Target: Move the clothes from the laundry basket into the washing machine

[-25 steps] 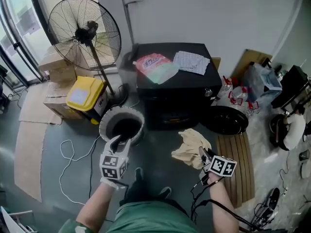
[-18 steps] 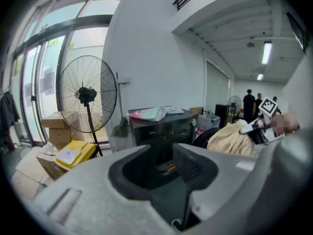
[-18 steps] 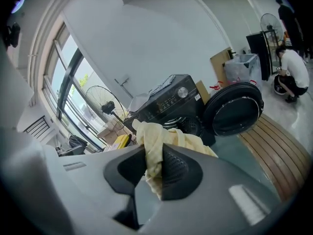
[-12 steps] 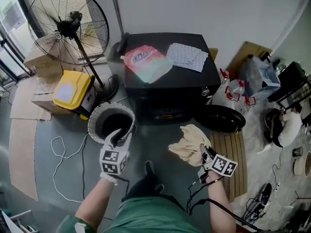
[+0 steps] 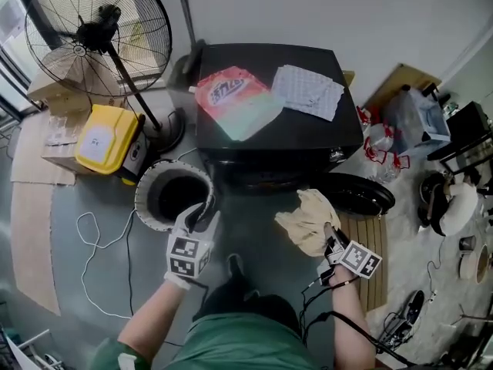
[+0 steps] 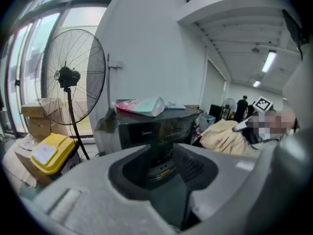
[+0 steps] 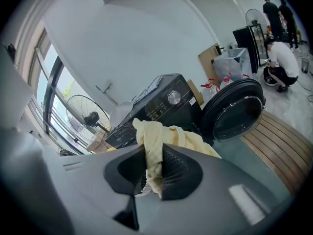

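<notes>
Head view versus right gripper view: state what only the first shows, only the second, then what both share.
Head view only: the laundry basket and the left gripper by it. Right gripper view only: people far behind. Both: the right gripper shut on the yellow cloth, the black washing machine, its open door, the fan.

There is one washing machine [image 5: 277, 141]. On its top lie one pink detergent pouch [image 5: 231, 99] and one patterned cloth [image 5: 308, 91]. To its left stand one fan [image 5: 96, 33], one yellow container [image 5: 100, 137] and one laundry basket [image 5: 146, 206]. In front of it are one pale yellow garment [image 5: 304, 222] and two grippers: the left gripper [image 5: 199, 216] and the right gripper [image 5: 330, 236].
</notes>
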`<state>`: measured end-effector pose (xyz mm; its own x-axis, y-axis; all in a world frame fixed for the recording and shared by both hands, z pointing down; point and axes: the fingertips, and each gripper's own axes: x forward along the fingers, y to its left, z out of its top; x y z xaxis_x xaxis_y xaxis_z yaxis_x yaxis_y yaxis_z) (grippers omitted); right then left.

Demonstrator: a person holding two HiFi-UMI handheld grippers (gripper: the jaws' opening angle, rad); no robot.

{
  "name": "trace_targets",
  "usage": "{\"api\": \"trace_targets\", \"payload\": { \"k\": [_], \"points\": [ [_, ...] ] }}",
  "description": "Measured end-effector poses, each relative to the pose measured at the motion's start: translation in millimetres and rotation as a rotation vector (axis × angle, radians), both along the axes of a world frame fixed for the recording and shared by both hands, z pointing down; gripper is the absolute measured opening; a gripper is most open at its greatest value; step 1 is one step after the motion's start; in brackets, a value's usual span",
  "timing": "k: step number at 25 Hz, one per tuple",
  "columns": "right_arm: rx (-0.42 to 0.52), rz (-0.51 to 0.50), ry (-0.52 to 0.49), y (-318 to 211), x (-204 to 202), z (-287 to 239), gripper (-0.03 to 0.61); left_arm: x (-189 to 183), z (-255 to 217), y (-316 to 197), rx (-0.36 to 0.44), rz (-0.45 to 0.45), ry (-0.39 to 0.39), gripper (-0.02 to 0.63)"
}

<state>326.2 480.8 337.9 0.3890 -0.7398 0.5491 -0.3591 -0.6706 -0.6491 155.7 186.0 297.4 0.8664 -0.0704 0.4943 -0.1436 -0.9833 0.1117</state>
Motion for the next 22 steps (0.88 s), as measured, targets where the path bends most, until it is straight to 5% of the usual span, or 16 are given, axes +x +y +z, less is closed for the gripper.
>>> {"api": "trace_targets", "payload": {
  "k": [13,22],
  "points": [
    [-0.047,-0.110,-0.007,-52.1,36.7,61.4,0.060,7.2,24.2,-10.6,0.004,-0.032,-0.040,0.143],
    [-0.067,-0.355,-0.015,-88.7,53.1,131.3,0.060,20.9,59.2,1.2,0.009,-0.152,-0.076,0.143]
  ]
}}
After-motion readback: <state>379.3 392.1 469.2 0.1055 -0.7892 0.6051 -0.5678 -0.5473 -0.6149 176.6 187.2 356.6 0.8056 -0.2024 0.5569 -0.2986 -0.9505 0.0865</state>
